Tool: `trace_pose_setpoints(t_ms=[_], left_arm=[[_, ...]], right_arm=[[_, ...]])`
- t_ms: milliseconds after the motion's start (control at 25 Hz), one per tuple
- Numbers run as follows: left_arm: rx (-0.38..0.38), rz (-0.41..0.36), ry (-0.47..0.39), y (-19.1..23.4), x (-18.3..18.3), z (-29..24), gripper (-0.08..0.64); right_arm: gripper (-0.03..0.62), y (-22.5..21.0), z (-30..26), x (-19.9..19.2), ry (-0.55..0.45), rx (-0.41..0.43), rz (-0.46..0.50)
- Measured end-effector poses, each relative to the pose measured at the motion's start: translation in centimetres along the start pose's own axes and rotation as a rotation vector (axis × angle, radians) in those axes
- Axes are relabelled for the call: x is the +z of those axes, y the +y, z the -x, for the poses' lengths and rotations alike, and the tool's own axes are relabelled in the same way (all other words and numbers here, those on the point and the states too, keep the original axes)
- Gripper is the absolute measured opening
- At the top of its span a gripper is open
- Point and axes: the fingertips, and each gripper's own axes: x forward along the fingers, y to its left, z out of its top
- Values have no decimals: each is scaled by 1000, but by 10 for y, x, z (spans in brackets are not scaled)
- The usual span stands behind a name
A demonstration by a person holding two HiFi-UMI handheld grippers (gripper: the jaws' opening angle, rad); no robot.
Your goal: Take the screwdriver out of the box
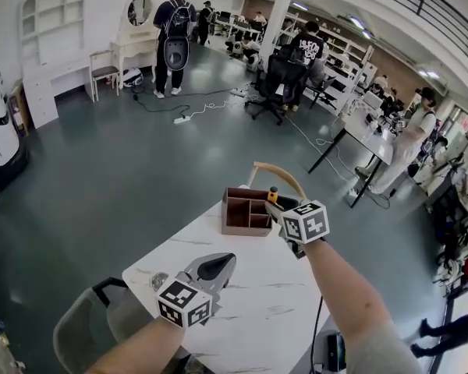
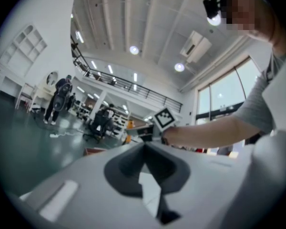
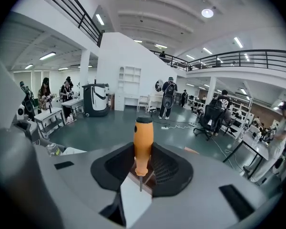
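A brown wooden box (image 1: 246, 211) with a curved carrying handle stands on the white marble table (image 1: 257, 302), near its far edge. My right gripper (image 1: 278, 206) hovers just above the box's right side, shut on a screwdriver (image 1: 272, 196) with an orange handle. In the right gripper view the screwdriver (image 3: 143, 144) stands upright between the pads, black cap on top and its thin shaft pointing down, with my right gripper (image 3: 143, 170) closed round its lower handle. My left gripper (image 1: 222, 265) floats over the table nearer to me, jaws together and empty (image 2: 144, 147).
A grey chair (image 1: 86, 326) sits at the table's near left corner. Beyond the table lies a green-grey floor with cables (image 1: 191, 114), office chairs (image 1: 277, 84), desks (image 1: 359, 127) and several people standing or sitting.
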Motion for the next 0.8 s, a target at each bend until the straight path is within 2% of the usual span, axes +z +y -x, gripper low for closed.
trace_pose_setpoints(t_ms=[400, 800], left_arm=[[-50, -9, -16, -7, 25, 13, 3], [-72, -11, 5, -22, 27, 25, 3]], right_arm=[[107, 5, 59, 17, -60, -55, -34], [107, -3, 115, 1, -88, -85, -75]])
